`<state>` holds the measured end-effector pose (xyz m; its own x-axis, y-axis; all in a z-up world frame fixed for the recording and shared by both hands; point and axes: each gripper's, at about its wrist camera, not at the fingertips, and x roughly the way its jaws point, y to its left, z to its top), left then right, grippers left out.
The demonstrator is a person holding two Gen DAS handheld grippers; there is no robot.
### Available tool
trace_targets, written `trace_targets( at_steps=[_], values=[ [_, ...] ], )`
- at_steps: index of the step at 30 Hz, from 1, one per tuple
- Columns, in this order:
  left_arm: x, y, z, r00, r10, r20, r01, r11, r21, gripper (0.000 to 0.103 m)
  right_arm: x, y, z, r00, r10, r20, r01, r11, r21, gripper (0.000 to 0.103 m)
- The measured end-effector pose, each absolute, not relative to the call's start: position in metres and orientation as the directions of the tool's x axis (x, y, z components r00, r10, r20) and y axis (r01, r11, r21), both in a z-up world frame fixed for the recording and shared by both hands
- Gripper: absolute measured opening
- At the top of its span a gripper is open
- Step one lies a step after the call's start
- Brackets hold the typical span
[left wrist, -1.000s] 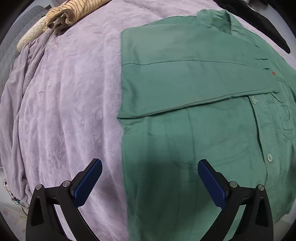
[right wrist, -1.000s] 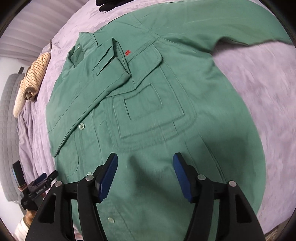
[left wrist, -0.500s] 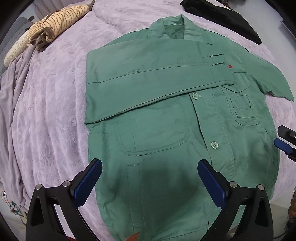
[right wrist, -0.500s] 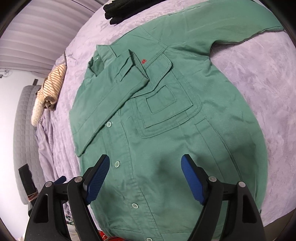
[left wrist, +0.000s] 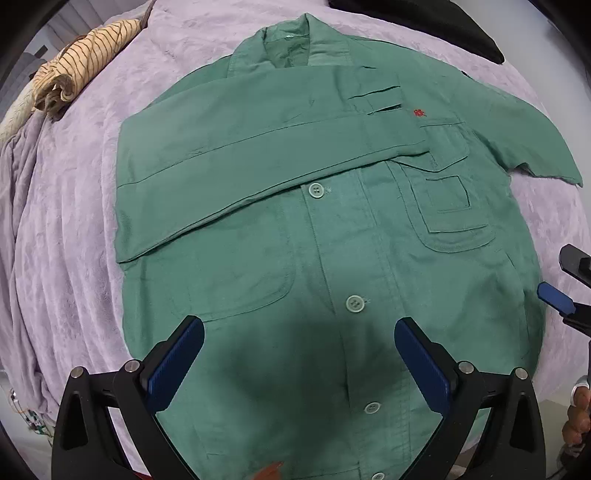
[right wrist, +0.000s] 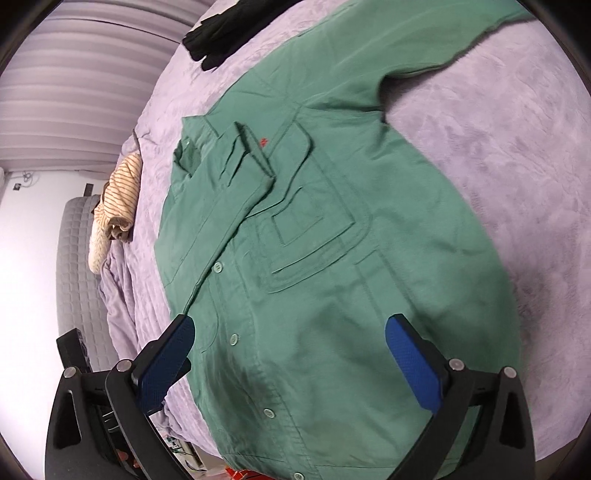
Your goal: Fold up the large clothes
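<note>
A green button-up shirt lies front up on the lilac blanket. Its left sleeve is folded across the chest; the other sleeve stretches out to the right. My left gripper hangs open straight above the shirt's lower front, holding nothing. My right gripper hovers over the lower right half of the shirt, its jaws opening wide with nothing between them. One blue pad of the right gripper shows at the right edge of the left wrist view.
A rolled striped cloth lies at the blanket's far left corner. A black garment lies beyond the collar. A grey quilted headboard stands left of the bed. A person's fingers show at the lower right.
The left gripper has shifted right from the shirt's folded left edge to over the button placket. The right gripper has pulled back a little and its jaws have spread wider.
</note>
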<state>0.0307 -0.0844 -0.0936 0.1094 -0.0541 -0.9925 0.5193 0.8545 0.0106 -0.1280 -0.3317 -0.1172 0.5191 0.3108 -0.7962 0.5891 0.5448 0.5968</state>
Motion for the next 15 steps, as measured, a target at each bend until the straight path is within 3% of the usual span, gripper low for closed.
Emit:
trace_targets(
  at_steps=[7, 15],
  values=[
    [0.023, -0.121, -0.104, 0.078, -0.035, -0.996, 0.532, 0.847, 0.012, 0.103, -0.145, -0.382, -0.124, 0.558, 0.324, -0.764, 0.604, 0.473, 0.641, 0.103],
    [0.020, -0.156, -0.100, 0.077, -0.063, -0.995, 0.509, 0.860, -0.015, 0.103, -0.158, -0.477, -0.114, 0.639, 0.220, -0.737, 0.620, 0.419, 0.663, 0.103]
  ],
)
